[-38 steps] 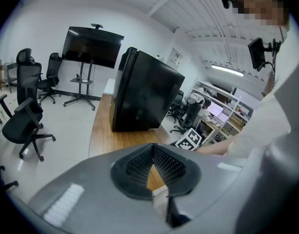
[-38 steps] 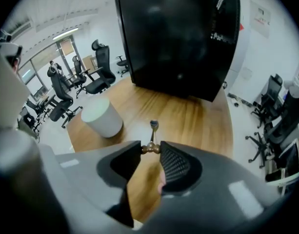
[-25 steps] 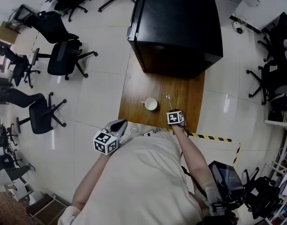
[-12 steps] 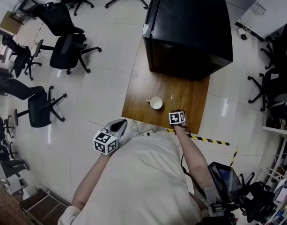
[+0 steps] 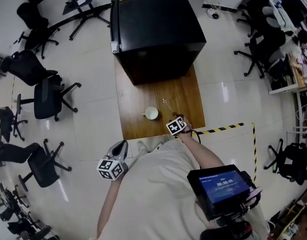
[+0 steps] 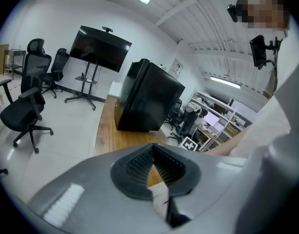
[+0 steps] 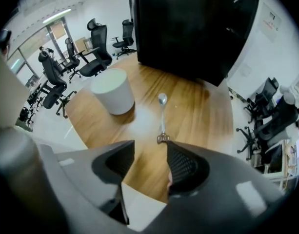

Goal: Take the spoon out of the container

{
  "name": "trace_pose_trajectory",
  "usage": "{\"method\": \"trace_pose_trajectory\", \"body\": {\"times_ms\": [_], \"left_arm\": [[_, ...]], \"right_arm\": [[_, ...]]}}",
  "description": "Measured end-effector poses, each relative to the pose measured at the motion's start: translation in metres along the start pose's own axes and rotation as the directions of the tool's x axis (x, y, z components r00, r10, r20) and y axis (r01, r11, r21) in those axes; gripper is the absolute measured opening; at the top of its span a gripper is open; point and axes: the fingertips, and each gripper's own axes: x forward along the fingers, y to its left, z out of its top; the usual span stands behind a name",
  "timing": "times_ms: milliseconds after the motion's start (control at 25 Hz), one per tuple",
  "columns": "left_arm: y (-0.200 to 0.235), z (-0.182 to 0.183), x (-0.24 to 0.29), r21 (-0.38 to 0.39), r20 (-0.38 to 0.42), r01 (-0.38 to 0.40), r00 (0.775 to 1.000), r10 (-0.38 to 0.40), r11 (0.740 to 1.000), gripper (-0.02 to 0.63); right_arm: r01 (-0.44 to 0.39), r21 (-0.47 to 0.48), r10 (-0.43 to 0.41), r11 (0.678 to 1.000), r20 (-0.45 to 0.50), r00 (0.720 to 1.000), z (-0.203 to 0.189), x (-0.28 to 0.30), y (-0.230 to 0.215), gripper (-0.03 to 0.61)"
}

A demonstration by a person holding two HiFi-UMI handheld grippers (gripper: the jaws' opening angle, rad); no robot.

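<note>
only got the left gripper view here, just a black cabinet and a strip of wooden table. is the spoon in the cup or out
observer: Out. The slim metal spoon lies flat on the brown wooden table, beside the white round cup and not touching it.
operator: is the right gripper holding it
observer: No. The right gripper has just been opening its jaws. They stand apart with nothing between them, and the spoon's handle end is just ahead of one tip.
operator: what's my left one over
observer: In the head view the left gripper hangs over the pale floor, off the table's near edge.
</note>
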Motion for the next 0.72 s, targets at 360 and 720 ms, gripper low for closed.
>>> {"method": "trace_pose_trajectory", "body": {"times_ms": [360,720], "left_arm": [[0.014,0.017,0.004,0.051,-0.003,0.144,0.990,-0.144,0.988,0.000],[0.041,-0.034,-0.005,0.042,-0.059,0.234,0.971,-0.232,0.971,0.000]], "right_arm": [[0.055,0.107,-0.065,0.993,0.089,0.994,0.029,-0.065,-0.004,0.210],[-0.063,0.348,-0.048,0.936,0.302,0.952,0.010,-0.158,0.045,0.210]]}}
